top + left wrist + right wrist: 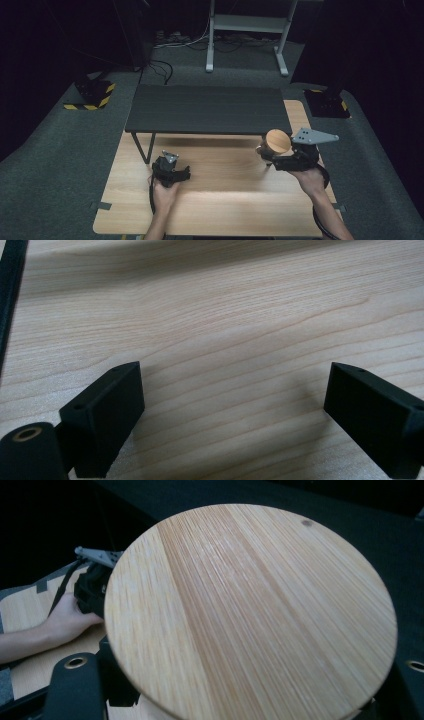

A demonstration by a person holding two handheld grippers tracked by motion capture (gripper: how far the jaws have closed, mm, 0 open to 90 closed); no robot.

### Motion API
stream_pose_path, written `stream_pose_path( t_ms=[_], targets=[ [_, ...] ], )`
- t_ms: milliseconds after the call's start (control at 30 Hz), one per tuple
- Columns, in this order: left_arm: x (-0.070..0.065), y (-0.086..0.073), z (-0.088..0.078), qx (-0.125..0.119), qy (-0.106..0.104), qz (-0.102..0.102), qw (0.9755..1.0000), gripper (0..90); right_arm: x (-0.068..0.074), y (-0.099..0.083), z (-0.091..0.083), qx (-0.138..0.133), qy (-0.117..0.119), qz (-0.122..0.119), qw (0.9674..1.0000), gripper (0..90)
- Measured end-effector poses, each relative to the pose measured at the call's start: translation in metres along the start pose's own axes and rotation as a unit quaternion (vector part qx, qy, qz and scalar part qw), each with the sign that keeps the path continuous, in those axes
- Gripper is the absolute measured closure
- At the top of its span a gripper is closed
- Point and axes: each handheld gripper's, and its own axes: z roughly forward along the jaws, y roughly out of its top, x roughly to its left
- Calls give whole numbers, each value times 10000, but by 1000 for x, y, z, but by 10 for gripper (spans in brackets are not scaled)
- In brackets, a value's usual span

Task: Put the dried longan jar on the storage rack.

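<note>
My right gripper (270, 151) is lifted above the right side of the wooden table (220, 200) and is shut on a round thing with a pale wooden disc top (278, 141). In the right gripper view the disc (250, 610) stands close and tilted, with a black finger (75, 685) at its lower left; what lies beneath the disc is mostly hidden. My left gripper (172, 172) rests low over the table's left half. Its jaws stand wide open over bare wood (235, 405), with nothing between the fingers (107, 410).
A low black shelf (207, 107) stands on thin legs (148, 147) across the back of the table; one leg shows at the left edge (7, 300). Grey carpet surrounds the table. A white desk frame (247, 30) and striped stand bases (90, 97) lie beyond.
</note>
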Motion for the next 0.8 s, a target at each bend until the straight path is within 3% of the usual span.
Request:
stream_pose_path(
  t_ms=[167, 367, 600, 800],
  targets=[
    [-1, 0, 0, 11, 18, 25, 10000, 92, -7, 25, 8, 125, 35, 13, 9999, 251],
    [-2, 0, 0, 8, 26, 32, 10000, 92, -14, 55, 24, 230, -137, 80, 9996, 251],
    [-2, 1, 0, 17, 30, 31, 10000, 92, -19, 78, 48, 478, -333, 160, 9982, 251],
    [-2, 1, 0, 13, 28, 30, 10000, 92, -24, 86, 65, 621, -397, 259, 9969, 251]
  ],
)
